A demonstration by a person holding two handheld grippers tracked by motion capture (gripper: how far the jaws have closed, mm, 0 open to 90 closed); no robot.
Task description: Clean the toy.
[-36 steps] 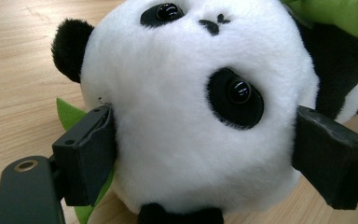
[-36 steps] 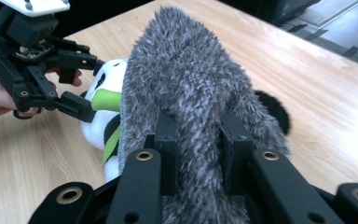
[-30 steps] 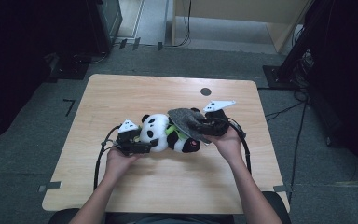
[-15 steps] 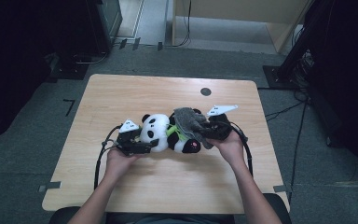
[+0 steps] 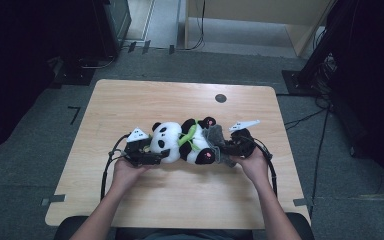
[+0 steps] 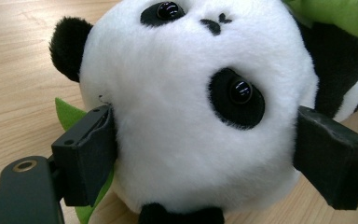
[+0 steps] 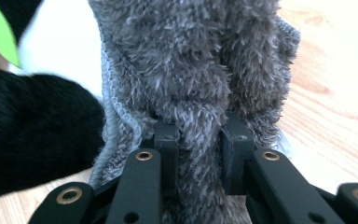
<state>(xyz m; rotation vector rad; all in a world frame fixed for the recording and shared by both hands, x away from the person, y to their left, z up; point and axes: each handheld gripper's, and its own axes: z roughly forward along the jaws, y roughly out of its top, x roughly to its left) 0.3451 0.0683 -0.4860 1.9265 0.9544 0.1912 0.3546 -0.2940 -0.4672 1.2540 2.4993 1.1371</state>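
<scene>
Two grippers work over one wooden table [image 5: 130, 210], and the largest thing on it is a plush panda [image 5: 182, 142], lying on its side near the middle with its head toward the person's left and its feet toward the right. A green leaf-shaped piece [image 5: 189, 136] crosses its chest. The left gripper [image 5: 147, 155] has its jaws spread wide around the panda's head [image 6: 191, 107], one pad pressed into each side of the white fur, pinning the toy in place on the table. Next in size comes a grey fuzzy cloth [image 5: 217, 142], bunched just beside the panda's feet and touching them. The right gripper [image 5: 227, 150] has its jaws drawn nearly together, pinching a thick fold of that cloth [image 7: 200, 93] between the pads.

Judging by this, the work looks like dressing or covering the panda with the cloth, and it seems at an early stage: the toy is steadied, the cloth is gripped and brought to the foot end, but it covers little of the body so far. Drawing it over the legs and body appears to be what is left.
</scene>
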